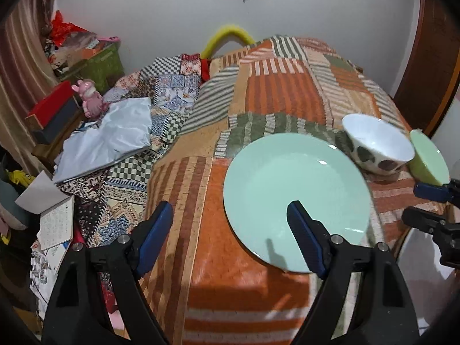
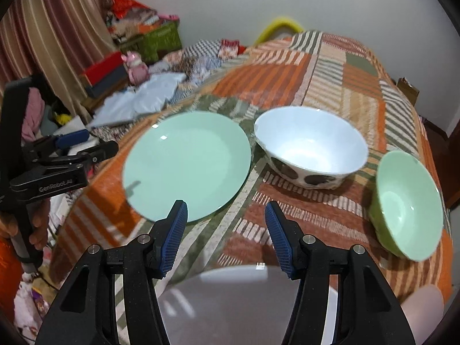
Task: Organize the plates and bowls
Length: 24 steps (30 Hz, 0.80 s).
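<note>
A mint green plate (image 1: pixel 287 184) (image 2: pixel 187 161) lies flat on the orange striped blanket (image 1: pixel 230 281). To its right stands a white bowl with dark spots (image 1: pixel 376 143) (image 2: pixel 310 146), and further right a green bowl (image 1: pixel 428 161) (image 2: pixel 408 210), both upright. A white plate (image 2: pixel 230 302) lies at the near edge under my right gripper (image 2: pixel 225 203), which is open and holds nothing. My left gripper (image 1: pixel 230 205) hovers open over the mint plate's left rim, empty. Each gripper shows in the other's view: the right gripper (image 1: pixel 411 201) at the right edge, the left gripper (image 2: pixel 100 140) at the left.
Left of the blanket lies a patchwork quilt (image 1: pixel 172 92) with a grey bag (image 1: pixel 109 138), an open notebook (image 1: pixel 56 224) and a pink toy (image 1: pixel 90 97). A green box (image 1: pixel 100 66) and a curtain (image 1: pixel 17 72) fill the far left. A hand (image 2: pixel 37 230) grips the left tool.
</note>
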Motion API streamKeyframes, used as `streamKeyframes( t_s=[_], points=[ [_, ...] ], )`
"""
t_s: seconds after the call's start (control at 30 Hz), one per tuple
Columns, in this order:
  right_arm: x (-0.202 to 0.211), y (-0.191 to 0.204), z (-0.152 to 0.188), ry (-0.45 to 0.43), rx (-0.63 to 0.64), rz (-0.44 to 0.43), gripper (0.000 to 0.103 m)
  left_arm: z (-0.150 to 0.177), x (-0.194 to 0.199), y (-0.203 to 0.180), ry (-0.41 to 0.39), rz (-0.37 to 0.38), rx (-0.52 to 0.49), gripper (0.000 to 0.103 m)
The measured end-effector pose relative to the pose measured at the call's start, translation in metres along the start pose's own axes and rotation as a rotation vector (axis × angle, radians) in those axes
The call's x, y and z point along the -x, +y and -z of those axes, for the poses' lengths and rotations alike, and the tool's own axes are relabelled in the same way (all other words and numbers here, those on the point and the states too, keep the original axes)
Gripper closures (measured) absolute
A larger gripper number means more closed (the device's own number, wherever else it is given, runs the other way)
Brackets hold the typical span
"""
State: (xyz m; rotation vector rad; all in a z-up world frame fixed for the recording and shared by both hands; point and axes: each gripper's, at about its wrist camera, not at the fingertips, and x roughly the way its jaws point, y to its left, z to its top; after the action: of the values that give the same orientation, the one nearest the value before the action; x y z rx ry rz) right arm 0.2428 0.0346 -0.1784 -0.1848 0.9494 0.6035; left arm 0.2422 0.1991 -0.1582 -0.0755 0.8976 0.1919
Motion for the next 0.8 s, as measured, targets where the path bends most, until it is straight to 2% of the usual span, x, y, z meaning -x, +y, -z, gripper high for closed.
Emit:
streamKeyframes(
  t_s=[0.03, 0.1, 0.3, 0.43, 0.5, 0.8],
  points=[
    [-0.006, 0.000, -0.002, 0.013, 0.002, 0.005, 0.050, 0.000, -0.007, 0.001, 0.006, 0.010, -0.003, 0.026],
    [-0.015, -0.001, -0.006, 0.030, 0.006, 0.006, 0.050, -0.001, -0.019, 0.003, 0.021, 0.017, -0.009, 0.041],
    [-0.039, -0.001, -0.016, 0.083, -0.002, 0.003, 0.052, -0.002, -0.049, 0.008, 0.056, 0.067, -0.018, 0.070],
    [-0.050, -0.005, -0.019, 0.106, -0.018, 0.008, 0.065, -0.003, -0.060, 0.012, 0.066, 0.111, -0.008, 0.075],
    [-0.057, -0.006, -0.020, 0.125, -0.040, -0.010, 0.066, -0.003, -0.066, 0.013, 0.075, 0.134, -0.006, 0.082],
    [-0.062, 0.003, -0.021, 0.127, -0.010, 0.017, 0.066, -0.001, -0.068, 0.024, 0.074, 0.210, 0.023, 0.082]
  ],
)
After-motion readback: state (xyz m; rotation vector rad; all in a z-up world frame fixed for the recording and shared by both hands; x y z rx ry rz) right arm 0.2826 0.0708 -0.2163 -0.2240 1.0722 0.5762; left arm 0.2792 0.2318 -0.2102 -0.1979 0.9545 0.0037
